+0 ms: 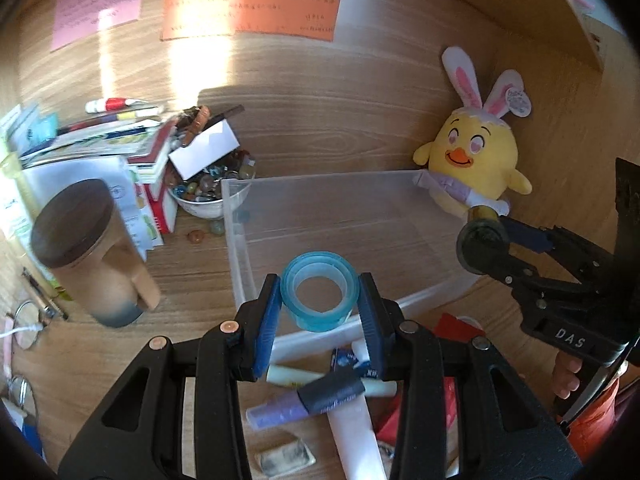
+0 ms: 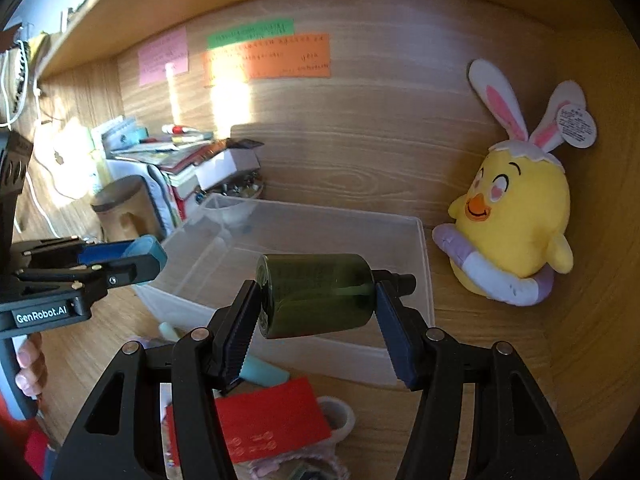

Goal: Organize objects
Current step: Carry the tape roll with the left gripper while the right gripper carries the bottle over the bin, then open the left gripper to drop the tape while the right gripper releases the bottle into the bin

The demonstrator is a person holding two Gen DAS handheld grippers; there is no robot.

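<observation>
Jaws clamped on both sides, each load held over the clear bin (image 1: 256,280).

The left gripper (image 1: 319,304) pinches a blue tape roll (image 1: 318,294) between its pads; the right gripper (image 2: 316,300) squeezes a dark green bottle (image 2: 316,294) end to end. The bottle's cap end looks barely caught, so it could pivot out and miss the bin ahead.

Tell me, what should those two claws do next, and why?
Probably lower both loads into the clear bin and open. The left gripper is shut on a blue tape roll over the bin's near wall, the right gripper on a dark green bottle over its near side, and the bin looks empty. The tape may need a small push forward first.
</observation>
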